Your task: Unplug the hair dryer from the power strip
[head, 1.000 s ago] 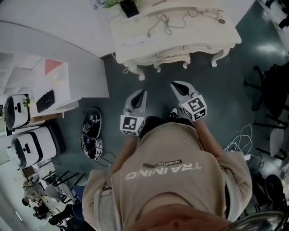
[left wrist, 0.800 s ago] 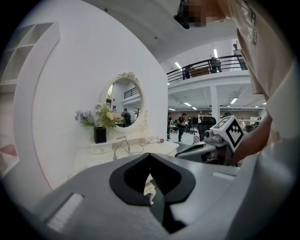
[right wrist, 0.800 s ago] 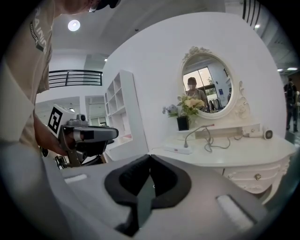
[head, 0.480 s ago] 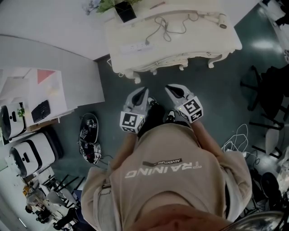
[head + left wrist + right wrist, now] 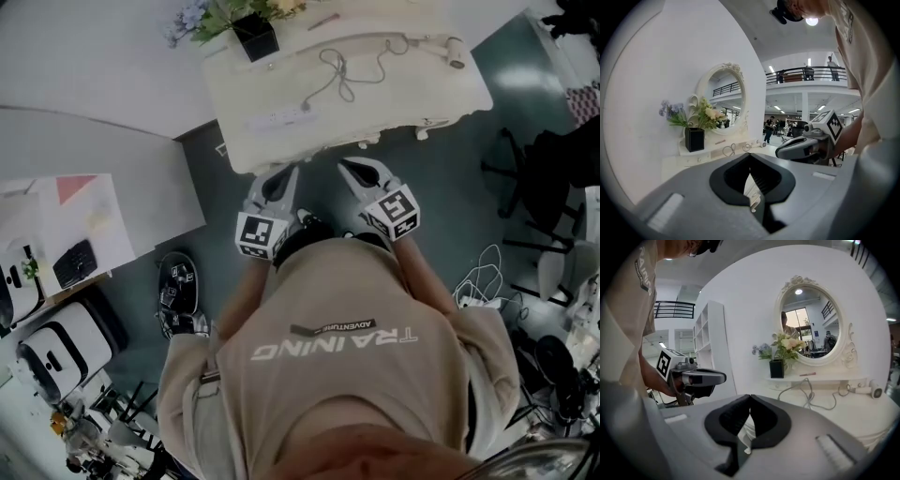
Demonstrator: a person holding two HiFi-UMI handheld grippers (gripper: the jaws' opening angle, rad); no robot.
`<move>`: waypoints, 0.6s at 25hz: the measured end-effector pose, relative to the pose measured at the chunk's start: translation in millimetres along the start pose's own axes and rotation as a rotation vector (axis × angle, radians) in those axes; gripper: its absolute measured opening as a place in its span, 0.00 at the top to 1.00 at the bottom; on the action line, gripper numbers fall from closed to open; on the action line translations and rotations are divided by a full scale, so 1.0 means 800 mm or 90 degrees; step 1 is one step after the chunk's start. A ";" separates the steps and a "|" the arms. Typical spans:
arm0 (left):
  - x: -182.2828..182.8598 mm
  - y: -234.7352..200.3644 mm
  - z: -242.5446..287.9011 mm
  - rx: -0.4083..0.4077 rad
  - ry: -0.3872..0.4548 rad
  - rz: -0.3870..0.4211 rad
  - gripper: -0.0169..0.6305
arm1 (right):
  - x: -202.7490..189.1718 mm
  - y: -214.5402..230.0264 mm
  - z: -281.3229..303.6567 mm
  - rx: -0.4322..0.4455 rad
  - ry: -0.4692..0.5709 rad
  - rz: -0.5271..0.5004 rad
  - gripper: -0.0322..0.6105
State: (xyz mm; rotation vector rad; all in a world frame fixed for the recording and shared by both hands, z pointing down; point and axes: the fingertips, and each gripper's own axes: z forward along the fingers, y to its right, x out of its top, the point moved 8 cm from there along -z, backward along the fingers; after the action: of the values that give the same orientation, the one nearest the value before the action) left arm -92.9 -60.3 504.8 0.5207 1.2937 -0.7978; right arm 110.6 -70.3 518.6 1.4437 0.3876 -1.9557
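Observation:
A white power strip (image 5: 279, 119) lies on the cream dressing table (image 5: 375, 103), with a pale cord (image 5: 342, 70) running from it to the hair dryer (image 5: 450, 49) at the table's right end. The right gripper view shows the hair dryer (image 5: 867, 390) and its looping cord (image 5: 806, 394) on the tabletop. My left gripper (image 5: 289, 172) and right gripper (image 5: 349, 167) hover side by side at the table's front edge, short of the strip. Both are shut with nothing between the jaws, seen in their own views as left gripper (image 5: 750, 154) and right gripper (image 5: 750, 396).
A black vase of flowers (image 5: 255, 36) stands at the table's back left, under an oval mirror (image 5: 811, 326). A white cabinet (image 5: 94, 178) flanks the table on the left. Robot vacuums (image 5: 56, 342) and shoes (image 5: 178, 295) lie left; chairs (image 5: 539, 169) and loose cables (image 5: 483, 281) right.
The person has stepped toward the dressing table. Both grippers have moved forward from open floor to the table's front edge, staying shut.

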 end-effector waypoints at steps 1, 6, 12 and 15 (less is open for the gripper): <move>-0.001 -0.014 0.004 -0.006 -0.002 0.001 0.97 | 0.003 0.002 0.010 -0.004 -0.003 -0.001 0.94; -0.010 -0.068 0.023 -0.014 -0.007 -0.007 0.97 | 0.006 0.006 0.048 -0.015 -0.027 -0.020 0.94; -0.018 -0.096 0.056 -0.029 -0.020 -0.036 0.97 | 0.004 0.033 0.081 -0.007 -0.050 -0.019 0.94; -0.017 -0.100 0.075 -0.013 -0.032 -0.043 0.97 | 0.004 0.055 0.091 0.014 -0.059 -0.022 0.94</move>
State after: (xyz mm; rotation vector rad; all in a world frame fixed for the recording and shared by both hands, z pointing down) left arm -117.3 -152.5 538.6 0.4399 1.2766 -0.8473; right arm 86.4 -146.5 547.0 1.3630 0.3526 -2.0520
